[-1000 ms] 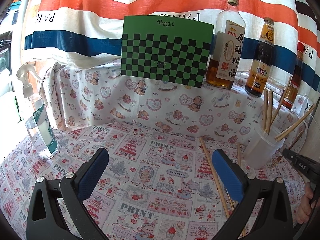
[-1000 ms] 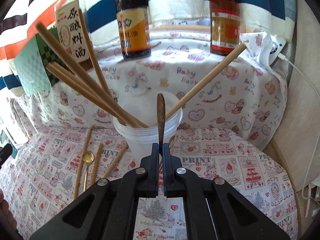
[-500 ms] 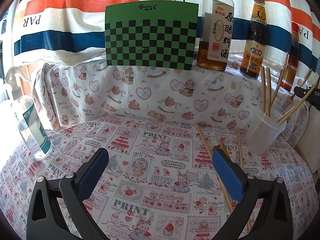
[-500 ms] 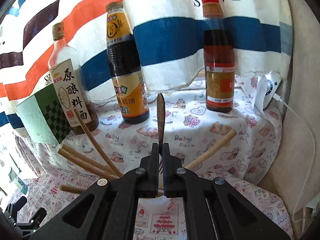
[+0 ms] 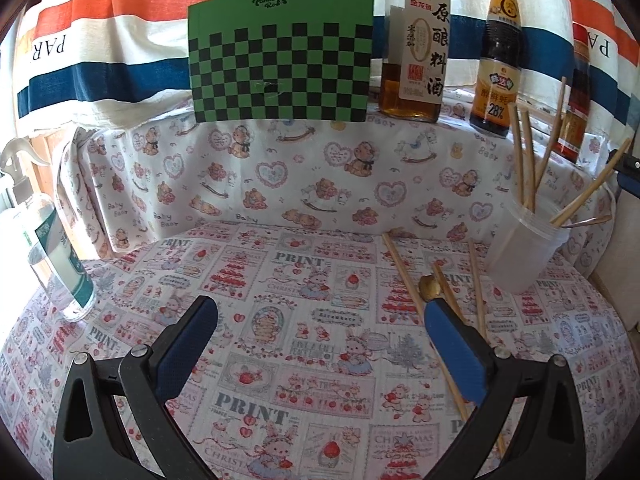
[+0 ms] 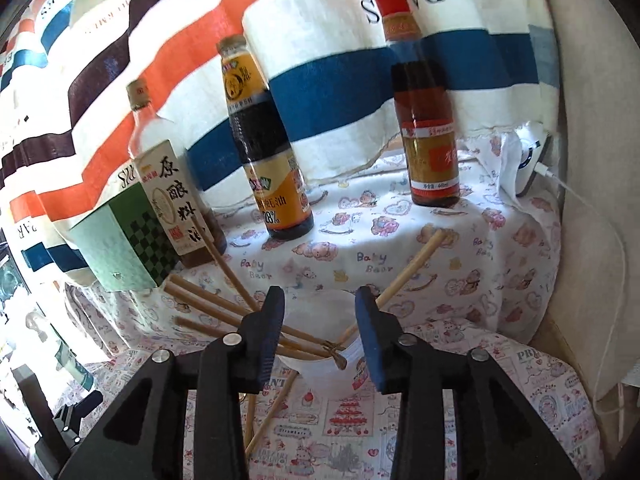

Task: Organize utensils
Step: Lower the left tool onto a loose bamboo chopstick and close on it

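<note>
A clear plastic cup (image 5: 524, 256) at the table's right holds several wooden chopsticks (image 5: 520, 160). A thin metal spoon (image 6: 338, 356) now rests among them in the cup (image 6: 320, 320), free of any grip. My right gripper (image 6: 320, 300) hovers just above the cup with its jaws opening and nothing pressed between the pads. Loose chopsticks (image 5: 404, 276) and a small gold spoon (image 5: 429, 286) lie on the cloth left of the cup. My left gripper (image 5: 320, 312) hangs open over the table, its right finger (image 5: 452, 340) close to those loose pieces.
Three sauce bottles (image 6: 268, 152) and a green checkerboard card (image 5: 280, 56) stand on the raised ledge behind. A spray bottle (image 5: 60, 264) stands at the far left. A white charger with a cable (image 6: 528, 164) sits at the ledge's right end.
The right gripper rose from the cup's mouth while shut on the spoon, then opened. The spoon dropped out of the jaws and lies in the cup. The left gripper barely shifted.
</note>
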